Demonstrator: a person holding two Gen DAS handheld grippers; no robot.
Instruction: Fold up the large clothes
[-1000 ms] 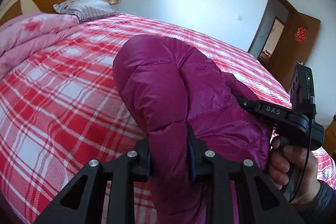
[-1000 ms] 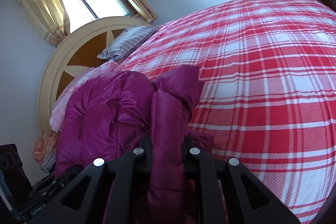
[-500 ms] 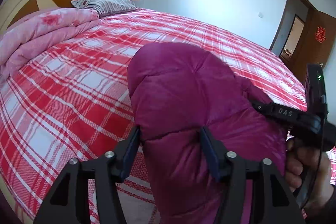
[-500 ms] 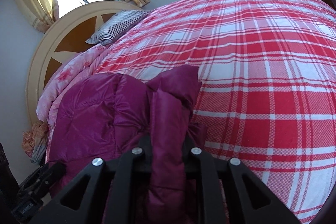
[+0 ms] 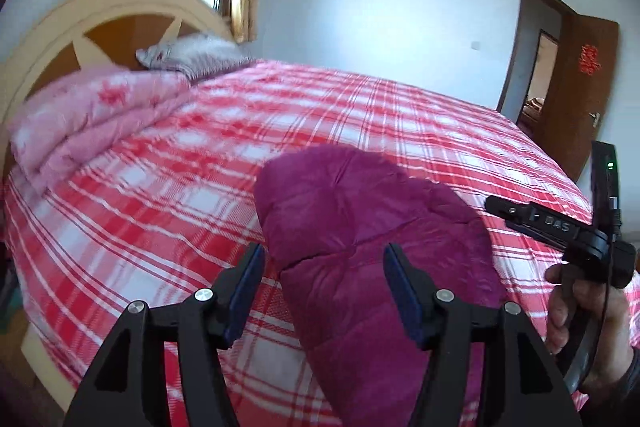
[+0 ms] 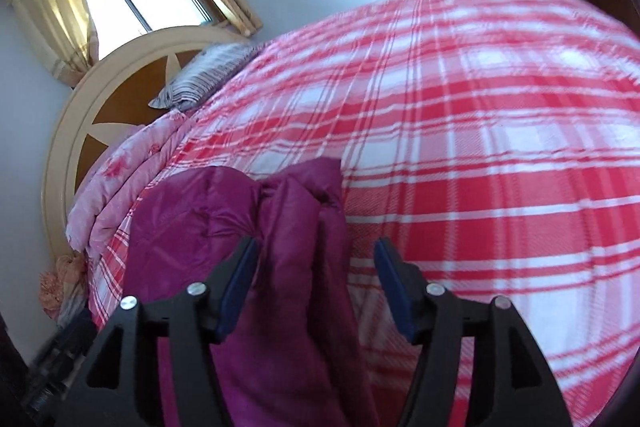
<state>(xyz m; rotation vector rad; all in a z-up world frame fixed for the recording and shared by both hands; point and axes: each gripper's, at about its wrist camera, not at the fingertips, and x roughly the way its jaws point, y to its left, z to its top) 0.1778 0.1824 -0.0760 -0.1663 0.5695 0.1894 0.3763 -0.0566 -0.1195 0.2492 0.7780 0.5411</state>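
Magenta quilted nylon, a down jacket (image 5: 372, 251), now lies loose on the red-and-white plaid bedsheet (image 5: 168, 195) near the bed's near edge. That's the change: a second ago both my claws were clamped on its puffy folds, now neither is.

Left gripper (image 5: 323, 291): jaws stand wide. The jacket's folded end sits between the blue pads (image 5: 402, 291), but I see daylight on both sides, so no pressure on the fabric. Half a second ago the pads were already clear, and it hasn't widened since.

Right gripper (image 6: 316, 287): jaws opening right now. A ridge of jacket (image 6: 296, 227) runs up between the fingers, closer to the left pad; the right pad is well clear with sheet visible in the gap. Half a second ago this claw was still pinched narrow on that ridge.

In the left view my right hand (image 5: 580, 323) holds its gripper handle just beside the jacket's right edge.

Both views look pulled back and slightly higher than before, with motion blur on the sheet.

My read: this fold has been laid down and released. The jacket sits in a compact doubled bundle, not flat. Down fill is springy, so the fold may creep open with nothing holding it. Next likely needs a re-grip for another fold or a press-down. Pink floral quilt (image 5: 88, 123) and striped pillow (image 5: 192, 53) at the headboard (image 5: 60, 39) are well apart, no interference.
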